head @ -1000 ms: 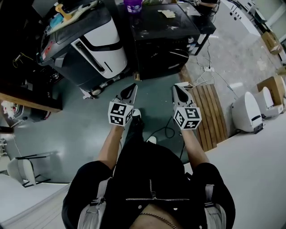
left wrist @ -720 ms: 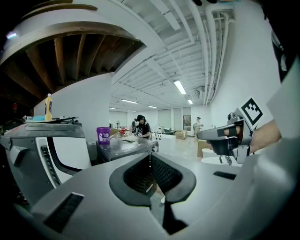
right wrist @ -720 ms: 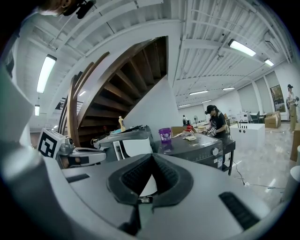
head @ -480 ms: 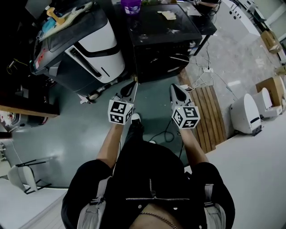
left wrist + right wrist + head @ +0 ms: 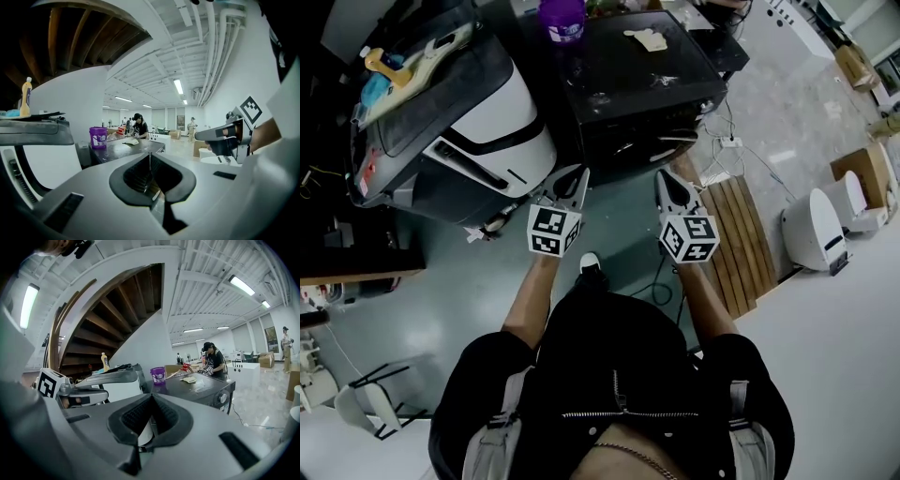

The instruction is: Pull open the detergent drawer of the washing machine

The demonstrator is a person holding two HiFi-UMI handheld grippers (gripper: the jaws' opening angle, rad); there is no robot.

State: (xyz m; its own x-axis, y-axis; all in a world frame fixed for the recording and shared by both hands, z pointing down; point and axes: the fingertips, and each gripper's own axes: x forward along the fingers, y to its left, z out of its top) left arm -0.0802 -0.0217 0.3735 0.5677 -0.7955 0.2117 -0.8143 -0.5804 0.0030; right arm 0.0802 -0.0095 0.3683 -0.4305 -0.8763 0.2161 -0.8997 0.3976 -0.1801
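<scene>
Ceiling strip lights [image 5: 178,86] brighten the far hall in both gripper views, which bend strongly at the edges (corners go black). The head view is dimmer, its left side shadowed, the pale floor [image 5: 834,347] at right bright.

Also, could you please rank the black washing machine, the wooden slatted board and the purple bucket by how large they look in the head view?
1. Black washing machine: clearly largest.
2. Wooden slatted board, on the floor.
3. Purple bucket: smallest, though the picture's top edge cuts it off.
</scene>
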